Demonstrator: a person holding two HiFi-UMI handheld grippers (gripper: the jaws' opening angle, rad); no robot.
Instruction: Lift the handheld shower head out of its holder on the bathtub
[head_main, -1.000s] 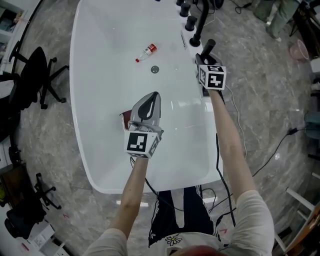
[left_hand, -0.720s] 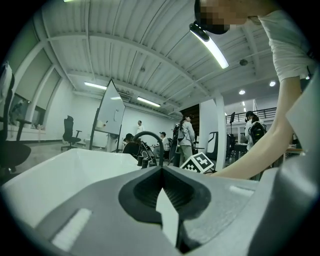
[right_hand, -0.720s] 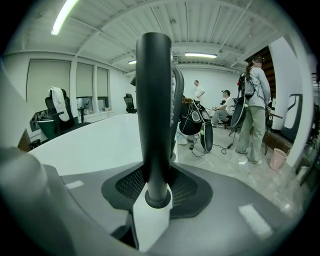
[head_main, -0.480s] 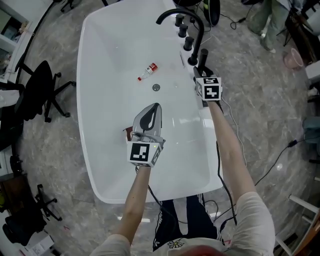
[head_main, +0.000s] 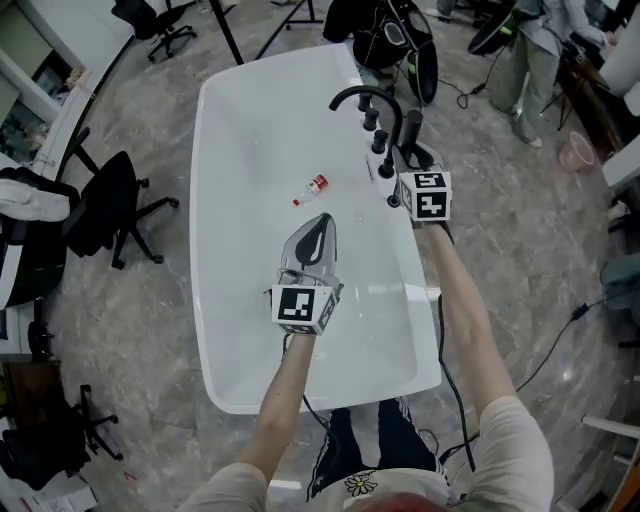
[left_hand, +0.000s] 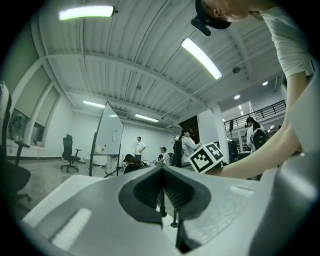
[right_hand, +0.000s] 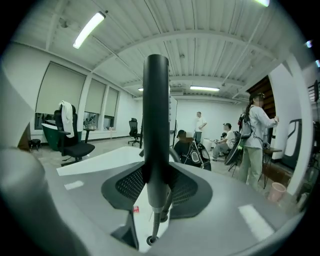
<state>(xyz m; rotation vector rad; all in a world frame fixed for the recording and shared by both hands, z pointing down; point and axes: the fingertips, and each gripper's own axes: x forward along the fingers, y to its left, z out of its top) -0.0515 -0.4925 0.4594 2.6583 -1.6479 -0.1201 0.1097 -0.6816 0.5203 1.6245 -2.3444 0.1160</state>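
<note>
The handheld shower head (right_hand: 155, 125) is a black rod standing upright between the jaws of my right gripper (right_hand: 156, 181), which is shut on it. Its metal hose (right_hand: 159, 217) runs down from its lower end into the holder hole (right_hand: 149, 240) on the tub rim. In the head view the shower head (head_main: 412, 128) sticks up past my right gripper (head_main: 410, 155), beside the black taps (head_main: 378, 140). My left gripper (head_main: 318, 228) hovers over the middle of the white bathtub (head_main: 215, 300), shut and with nothing in it (left_hand: 161, 172).
A curved black spout (head_main: 362, 98) arches over the tub's right rim. A small red-and-white bottle (head_main: 314, 188) lies on the tub floor. An office chair (head_main: 110, 205) stands left of the tub, and cables run across the floor (head_main: 545, 340) to the right. People stand in the background.
The head view has swung, so more of the tub's far end and the spout show. My right gripper stays on the shower head by the taps. The left gripper remains over the tub.
</note>
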